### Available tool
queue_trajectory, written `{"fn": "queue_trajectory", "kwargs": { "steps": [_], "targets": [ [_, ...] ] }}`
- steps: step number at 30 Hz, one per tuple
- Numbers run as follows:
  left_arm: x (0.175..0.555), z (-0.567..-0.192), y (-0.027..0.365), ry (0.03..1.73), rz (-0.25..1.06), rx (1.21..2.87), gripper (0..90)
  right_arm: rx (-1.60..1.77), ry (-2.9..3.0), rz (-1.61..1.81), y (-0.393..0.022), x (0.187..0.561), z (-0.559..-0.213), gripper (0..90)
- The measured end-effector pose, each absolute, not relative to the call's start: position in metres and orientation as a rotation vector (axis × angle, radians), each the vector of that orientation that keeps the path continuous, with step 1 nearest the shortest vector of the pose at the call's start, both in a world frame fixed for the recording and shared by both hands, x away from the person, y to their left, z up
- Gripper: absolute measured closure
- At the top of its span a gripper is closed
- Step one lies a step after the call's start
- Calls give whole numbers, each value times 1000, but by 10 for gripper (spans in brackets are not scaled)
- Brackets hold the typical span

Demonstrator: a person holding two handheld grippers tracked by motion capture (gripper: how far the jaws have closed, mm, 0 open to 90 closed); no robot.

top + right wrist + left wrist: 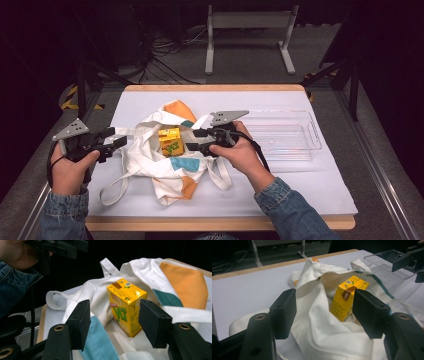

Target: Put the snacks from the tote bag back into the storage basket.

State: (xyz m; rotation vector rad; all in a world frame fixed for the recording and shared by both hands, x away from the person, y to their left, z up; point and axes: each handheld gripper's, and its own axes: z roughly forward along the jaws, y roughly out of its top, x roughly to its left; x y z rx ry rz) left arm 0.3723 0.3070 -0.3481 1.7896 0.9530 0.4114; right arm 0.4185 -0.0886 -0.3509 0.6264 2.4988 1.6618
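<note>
since the yellow juice carton (170,141) stands upright down in the mouth of the white tote bag (145,160), cloth folds hide its base. left gripper (118,139) sits level at the bag's left edge, jaws apart, cloth between them but not pinched. right gripper (193,140) hovers beside the carton, jaws wide, holding nothing. clear tray (305,150) sits right.

The high view looks forward and down from above the person's side, taking in the whole table (320,195). The left gripper view sits low and close, facing across the white bag (322,335) toward the clear tray (387,272). The right gripper view faces back the opposite way; both share the yellow carton (126,306).
</note>
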Motion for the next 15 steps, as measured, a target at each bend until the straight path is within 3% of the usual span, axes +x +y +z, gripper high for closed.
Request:
{"fn": "queue_trajectory", "kwargs": {
  "steps": [15],
  "targets": [
    [372,-349,308,967,410,1787,358,639,2458,1624,-50,443,-357,361]
  ]
}}
